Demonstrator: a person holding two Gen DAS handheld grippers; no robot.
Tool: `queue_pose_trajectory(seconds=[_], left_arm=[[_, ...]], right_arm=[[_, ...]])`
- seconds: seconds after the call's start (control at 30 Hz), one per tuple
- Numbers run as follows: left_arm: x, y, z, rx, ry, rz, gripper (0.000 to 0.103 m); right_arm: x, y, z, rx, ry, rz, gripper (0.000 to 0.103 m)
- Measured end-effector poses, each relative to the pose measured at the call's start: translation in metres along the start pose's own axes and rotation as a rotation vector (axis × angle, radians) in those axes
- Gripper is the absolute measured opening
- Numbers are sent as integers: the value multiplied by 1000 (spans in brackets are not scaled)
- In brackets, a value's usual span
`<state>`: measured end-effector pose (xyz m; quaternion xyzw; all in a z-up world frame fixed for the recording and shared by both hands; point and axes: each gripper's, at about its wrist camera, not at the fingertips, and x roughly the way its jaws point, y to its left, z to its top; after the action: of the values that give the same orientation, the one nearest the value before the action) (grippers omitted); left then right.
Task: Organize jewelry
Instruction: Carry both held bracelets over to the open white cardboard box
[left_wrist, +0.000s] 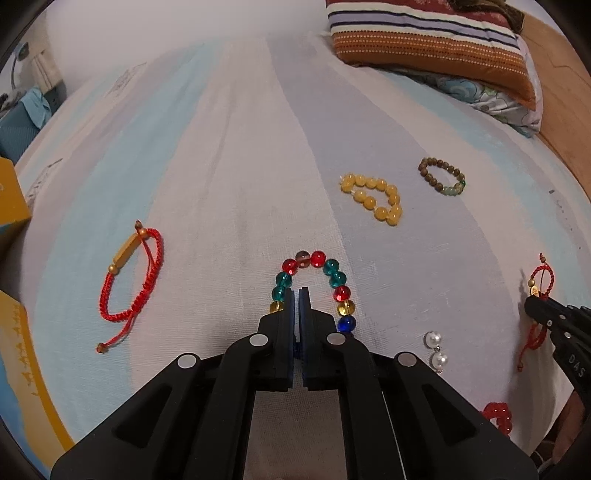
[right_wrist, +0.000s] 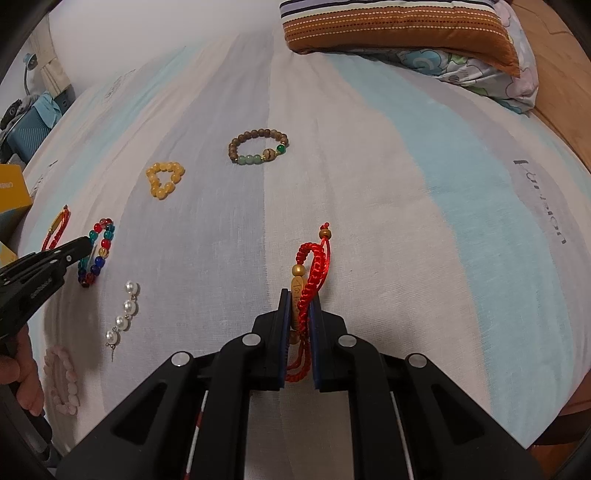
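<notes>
My left gripper (left_wrist: 298, 291) is shut, its tips inside the loop of a multicoloured glass bead bracelet (left_wrist: 334, 277) lying on the bed; a blue bead shows between the jaws lower down, so whether it is pinched I cannot tell. My right gripper (right_wrist: 300, 295) is shut on a red braided cord bracelet (right_wrist: 314, 264) with a gold tube bead. A second red cord bracelet (left_wrist: 147, 273) lies left. A yellow bead bracelet (left_wrist: 373, 197), a brown wooden bead bracelet (left_wrist: 441, 175) and a pearl piece (right_wrist: 125, 314) lie on the striped sheet (left_wrist: 221, 166).
A striped orange pillow (left_wrist: 424, 40) lies at the head of the bed over a floral one. Yellow boxes (left_wrist: 11, 199) stand at the left edge. A pink bead bracelet (right_wrist: 61, 384) and a red bead bracelet (left_wrist: 498, 417) lie near the front edge.
</notes>
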<state>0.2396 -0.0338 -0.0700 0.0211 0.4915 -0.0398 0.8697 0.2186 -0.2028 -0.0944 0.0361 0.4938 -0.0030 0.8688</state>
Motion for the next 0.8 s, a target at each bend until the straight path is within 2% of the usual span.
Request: queue_pose_trajectory(seconds=[0.17,0.23,0.3,0.37,0.57,0.6,0.73,0.8], left_arm=[[2,-1,0,4,-3,27,11],[-5,-2,1,-1,-24,17,27],[-10,-2,2,-4,-42,41,37],[-8,1,2,-8,-46,73,37],[4,5,1,-16,-10,92,36],[5,5,1,-11,-9,96,34],[6,6,0,-7,-3,82,10],[5,8,2,-10,-2,69,10]], right_arm=[[1,0,0,-3,2,3,9],[2,0,0,-2,4,6,9],[3,0,1,-2,5,5,9],[3,0,0,-6,6,7,9],[4,1,0,-8,8,9,9],[4,1,0,-8,8,9,9],[5,2,-1,-11,10,7,9],[5,2,-1,-8,11,6,9]])
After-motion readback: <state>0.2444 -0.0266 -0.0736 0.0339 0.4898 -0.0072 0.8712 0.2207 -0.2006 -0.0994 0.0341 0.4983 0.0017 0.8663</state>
